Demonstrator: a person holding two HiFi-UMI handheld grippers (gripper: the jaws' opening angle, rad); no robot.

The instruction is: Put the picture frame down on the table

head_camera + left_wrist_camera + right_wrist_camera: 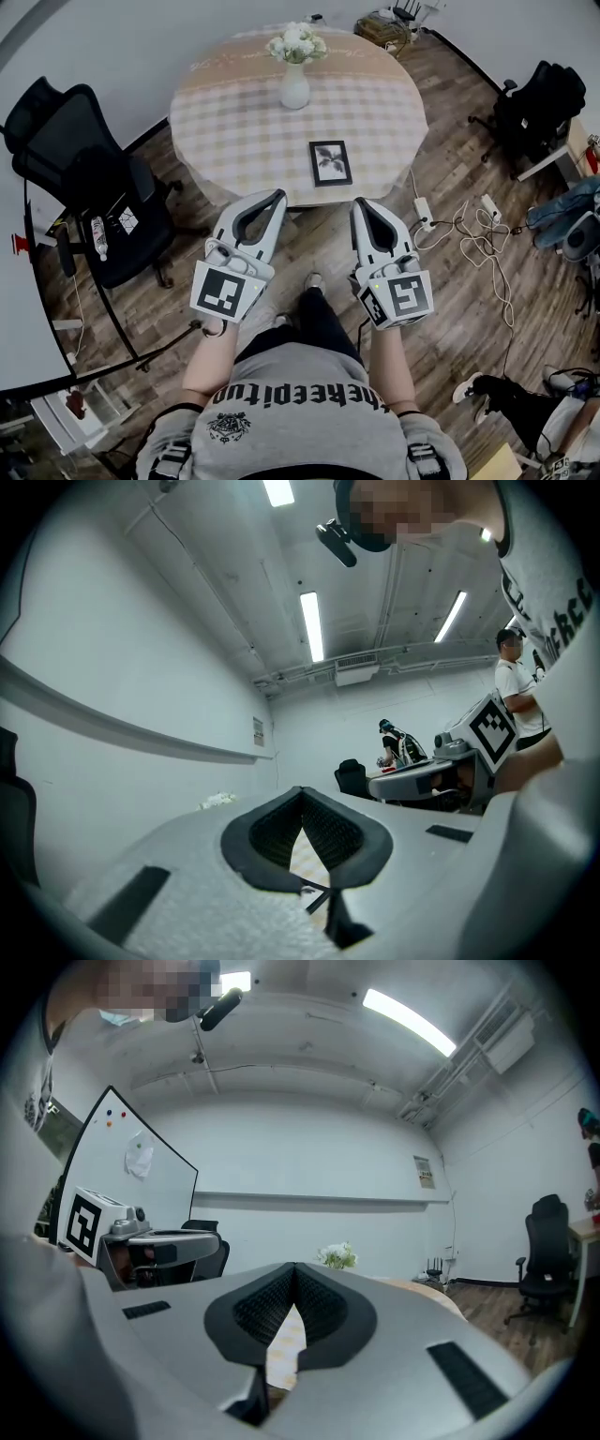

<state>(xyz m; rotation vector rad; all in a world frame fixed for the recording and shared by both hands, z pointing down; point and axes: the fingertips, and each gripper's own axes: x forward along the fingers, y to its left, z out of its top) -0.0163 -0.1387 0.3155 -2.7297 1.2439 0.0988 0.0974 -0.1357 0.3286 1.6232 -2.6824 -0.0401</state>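
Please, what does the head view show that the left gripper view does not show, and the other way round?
Only the head view: the picture frame lying flat on the table, and cables on the floor. Only the left gripper view: ceiling lights and people at a far desk. Both: the left tongs, shut and empty, and the table's checked cloth.

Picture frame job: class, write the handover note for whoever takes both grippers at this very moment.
Left gripper: shut, empty, held short of the table.
Right gripper: shut, empty, alongside the left one.
Picture frame: lies flat on the table near its front edge, apart from both grippers. The vase of flowers stands behind it.
Done: the frame is down.
Left: nothing apparent.
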